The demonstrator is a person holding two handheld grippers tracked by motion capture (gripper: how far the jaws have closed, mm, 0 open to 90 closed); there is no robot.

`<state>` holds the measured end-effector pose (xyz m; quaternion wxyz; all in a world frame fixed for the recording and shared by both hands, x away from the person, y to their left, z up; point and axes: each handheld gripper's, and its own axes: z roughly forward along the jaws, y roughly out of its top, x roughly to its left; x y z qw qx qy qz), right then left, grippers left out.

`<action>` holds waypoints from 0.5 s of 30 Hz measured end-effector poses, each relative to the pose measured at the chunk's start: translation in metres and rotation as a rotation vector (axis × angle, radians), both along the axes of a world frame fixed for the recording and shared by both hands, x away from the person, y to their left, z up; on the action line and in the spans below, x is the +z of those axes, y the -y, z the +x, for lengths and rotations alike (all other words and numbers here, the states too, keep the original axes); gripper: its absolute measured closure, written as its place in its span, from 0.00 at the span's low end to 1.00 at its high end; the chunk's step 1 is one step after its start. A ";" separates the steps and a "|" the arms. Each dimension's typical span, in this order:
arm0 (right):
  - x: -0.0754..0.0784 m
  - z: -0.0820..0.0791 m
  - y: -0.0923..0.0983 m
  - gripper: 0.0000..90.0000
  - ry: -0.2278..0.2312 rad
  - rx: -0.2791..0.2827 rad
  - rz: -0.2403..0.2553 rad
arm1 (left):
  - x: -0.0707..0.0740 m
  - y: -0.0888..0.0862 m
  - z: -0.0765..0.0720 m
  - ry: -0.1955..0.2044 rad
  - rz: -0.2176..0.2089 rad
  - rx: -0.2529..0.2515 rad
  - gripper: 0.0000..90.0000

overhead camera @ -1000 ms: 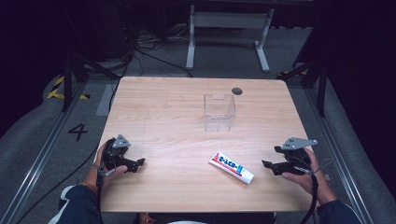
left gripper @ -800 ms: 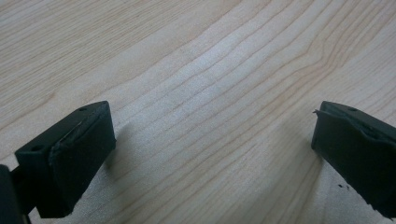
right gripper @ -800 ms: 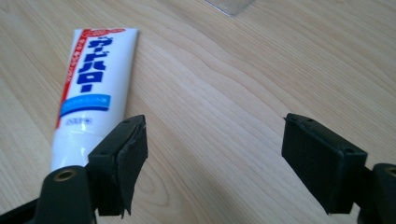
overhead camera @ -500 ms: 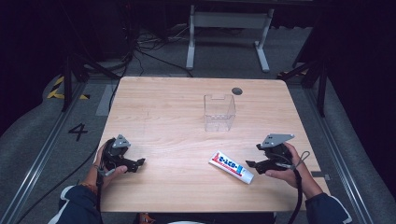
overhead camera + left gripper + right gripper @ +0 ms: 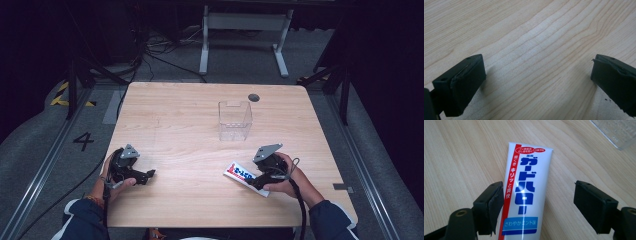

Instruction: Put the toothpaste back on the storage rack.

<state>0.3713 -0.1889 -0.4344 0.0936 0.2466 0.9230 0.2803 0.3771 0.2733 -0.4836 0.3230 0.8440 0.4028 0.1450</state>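
A white toothpaste tube [image 5: 239, 173] with red and blue print lies flat on the wooden table [image 5: 175, 115], near its front right. My right gripper [image 5: 253, 180] stands open over the tube's near end. In the right gripper view the tube [image 5: 524, 190] lies between the jaws of the right gripper [image 5: 540, 192]. One pad [image 5: 495, 205] is at the tube's red edge and the other stands well apart from it. My left gripper [image 5: 146, 175] rests at the front left, open. In the left gripper view, bare wood lies between the jaws of the left gripper [image 5: 536, 70].
A clear plastic box [image 5: 234, 120] stands upright near the table's middle, beyond the tube; its corner [image 5: 619, 132] shows in the right gripper view. A small dark round hole [image 5: 253, 97] sits near the far edge. Metal frame legs [image 5: 205, 40] stand on the floor behind the table.
My right gripper has moved left across the table from the right edge until its jaws straddle the toothpaste tube. The left gripper and the tube have stayed put.
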 end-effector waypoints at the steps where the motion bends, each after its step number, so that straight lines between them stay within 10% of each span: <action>1: -0.001 0.001 -0.002 0.28 0.002 0.003 -0.008 | 0.000 0.000 0.000 0.000 0.001 0.001 0.00; 15: -0.014 0.009 -0.026 0.39 -0.078 0.054 -0.114 | 0.000 0.000 0.000 0.002 0.001 0.001 0.00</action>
